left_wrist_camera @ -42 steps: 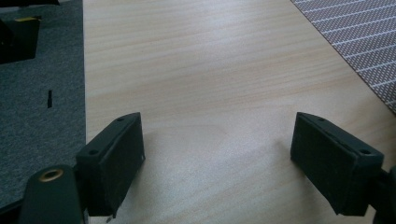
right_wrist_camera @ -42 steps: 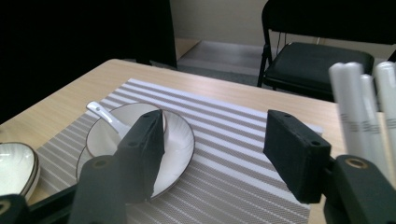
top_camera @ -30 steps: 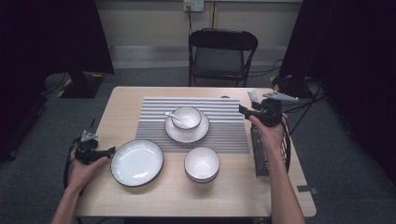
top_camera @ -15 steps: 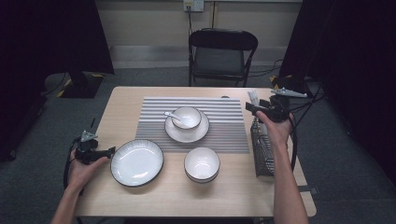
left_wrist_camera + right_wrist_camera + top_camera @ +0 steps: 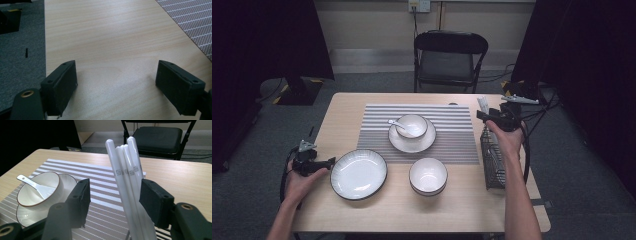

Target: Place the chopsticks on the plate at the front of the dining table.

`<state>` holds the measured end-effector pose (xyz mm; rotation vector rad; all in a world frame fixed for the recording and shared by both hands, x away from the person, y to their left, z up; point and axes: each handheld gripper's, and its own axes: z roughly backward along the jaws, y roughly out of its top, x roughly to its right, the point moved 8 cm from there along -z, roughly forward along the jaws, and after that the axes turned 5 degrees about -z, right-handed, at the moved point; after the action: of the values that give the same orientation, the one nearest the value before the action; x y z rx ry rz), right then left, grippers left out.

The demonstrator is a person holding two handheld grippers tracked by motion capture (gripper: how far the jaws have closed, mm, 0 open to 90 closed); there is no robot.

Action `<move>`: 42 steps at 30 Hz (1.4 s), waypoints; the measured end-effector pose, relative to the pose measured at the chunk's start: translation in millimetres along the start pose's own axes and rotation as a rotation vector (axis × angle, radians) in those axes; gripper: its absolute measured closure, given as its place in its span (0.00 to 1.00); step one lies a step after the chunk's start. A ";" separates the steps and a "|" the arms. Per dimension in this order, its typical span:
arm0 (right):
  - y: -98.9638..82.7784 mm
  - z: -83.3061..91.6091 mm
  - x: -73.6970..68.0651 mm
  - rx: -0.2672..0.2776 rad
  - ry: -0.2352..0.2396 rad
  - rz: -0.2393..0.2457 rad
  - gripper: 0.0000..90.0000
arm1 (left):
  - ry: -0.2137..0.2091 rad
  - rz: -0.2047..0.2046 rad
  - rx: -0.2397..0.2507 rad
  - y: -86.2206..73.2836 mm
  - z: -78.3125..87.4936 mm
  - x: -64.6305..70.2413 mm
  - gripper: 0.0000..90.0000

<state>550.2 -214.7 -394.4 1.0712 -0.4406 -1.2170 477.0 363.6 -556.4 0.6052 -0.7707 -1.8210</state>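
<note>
Several white chopsticks [image 5: 127, 170] stand upright in a wire basket [image 5: 492, 160] at the table's right edge, their tops at the back of the basket [image 5: 482, 104]. My right gripper [image 5: 115, 191] has its jaws on either side of the bundle. The jaws have just been closing, and a gap still shows at the left jaw. In the high view the right gripper [image 5: 492, 116] hovers at the basket's far end. At the front left, my left gripper [image 5: 328, 162] rests beside a white plate [image 5: 358, 174]. Its jaws [image 5: 117, 75] are open over bare wood.
A striped placemat [image 5: 452, 145] carries a saucer with a small bowl [image 5: 412, 125] and a white spoon [image 5: 398, 125]. Another white bowl [image 5: 428, 176] sits in front of the mat. A black folding chair [image 5: 449, 55] stands behind the table.
My right gripper has shifted slightly toward the back right, up to the chopsticks. The left hand has stayed put.
</note>
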 end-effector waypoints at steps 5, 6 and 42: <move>-0.5 -0.3 -1.5 0.000 0.000 0.005 0.57 | 0.000 0.000 0.000 0.0 0.0 0.0 0.19; -1.2 -0.9 -2.9 -0.008 0.001 0.011 0.61 | 0.000 0.000 0.000 0.0 0.0 0.0 0.19; -15.5 4.3 -9.6 -0.091 0.016 0.039 0.86 | 0.000 0.000 0.000 0.0 0.0 0.0 0.19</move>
<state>535.3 -207.3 -403.1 0.9896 -0.3889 -1.1821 477.0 363.6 -556.4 0.6053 -0.7707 -1.8212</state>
